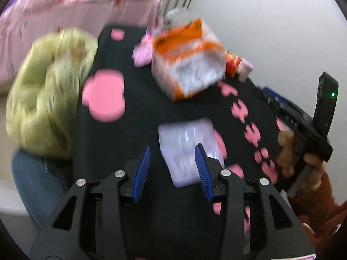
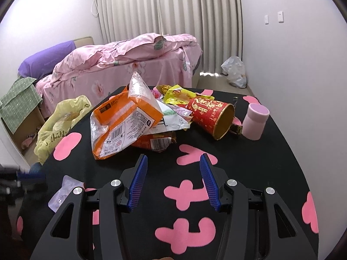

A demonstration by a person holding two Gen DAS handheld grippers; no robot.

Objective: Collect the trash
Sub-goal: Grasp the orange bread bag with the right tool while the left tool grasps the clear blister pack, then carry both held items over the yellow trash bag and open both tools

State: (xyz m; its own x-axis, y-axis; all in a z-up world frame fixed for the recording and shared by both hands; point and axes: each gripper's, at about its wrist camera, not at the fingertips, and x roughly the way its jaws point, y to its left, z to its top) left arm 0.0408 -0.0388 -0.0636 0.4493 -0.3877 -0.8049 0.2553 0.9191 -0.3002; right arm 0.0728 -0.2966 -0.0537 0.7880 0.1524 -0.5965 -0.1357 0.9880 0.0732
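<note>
Half the pale wrapper [image 2: 65, 191] hides behind the right gripper [image 2: 172, 181].

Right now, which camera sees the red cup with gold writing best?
The right wrist view. There the red cup lies on its side, sharp and whole, its gold inside showing. In the left wrist view it is only a blurry red sliver behind the orange-and-white bag.

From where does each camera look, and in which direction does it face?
Left wrist: sits on the left gripper, looks steeply down at a pale packet; its fingers, the right gripper and a hand show.
Right wrist: sits on the right gripper, looks across the table toward a bed; its fingers show.
Shared: orange bag, packet, yellow bag.
</note>
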